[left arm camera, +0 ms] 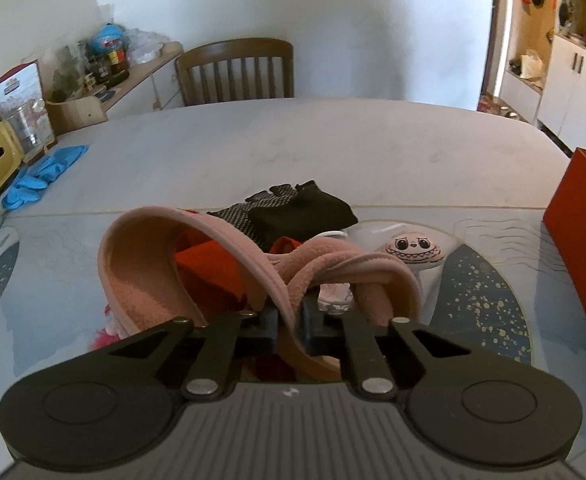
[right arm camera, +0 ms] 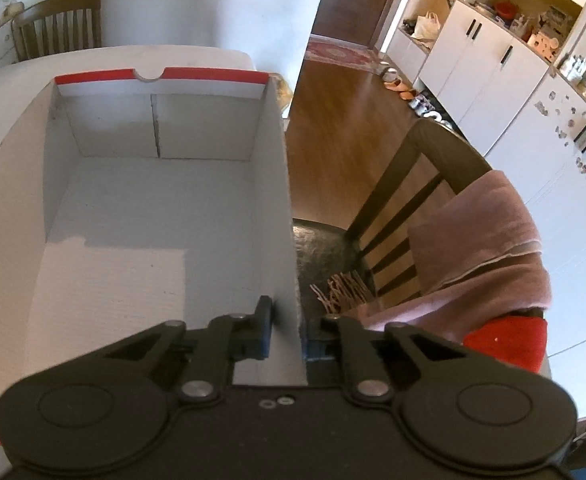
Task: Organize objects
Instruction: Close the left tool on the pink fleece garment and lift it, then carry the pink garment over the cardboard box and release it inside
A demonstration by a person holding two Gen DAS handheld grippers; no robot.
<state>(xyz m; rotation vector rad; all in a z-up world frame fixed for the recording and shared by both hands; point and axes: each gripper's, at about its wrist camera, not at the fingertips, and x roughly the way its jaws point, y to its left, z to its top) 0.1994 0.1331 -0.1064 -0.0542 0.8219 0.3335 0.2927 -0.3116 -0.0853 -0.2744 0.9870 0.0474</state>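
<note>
Left gripper point(left arm camera: 291, 322) clamped on the edge of a pink fleece slipper point(left arm camera: 141, 264) atop a pile on the table point(left arm camera: 253, 140). Right gripper point(right arm camera: 287, 334) pinched on the near side wall of an open white box point(right arm camera: 133, 208) with red trim. Just behind the slipper: red cloth point(left arm camera: 209, 268), black glove point(left arm camera: 293, 210), cartoon-faced item point(left arm camera: 413, 250). Farther back: blue gloves point(left arm camera: 41, 176), wooden chair point(left arm camera: 237, 72).

Beside the one red box point(left arm camera: 577, 240): one pink headband point(left arm camera: 141, 272), one black glove point(left arm camera: 293, 208), one plush toy point(left arm camera: 413, 249), two chairs point(left arm camera: 235, 72).
</note>
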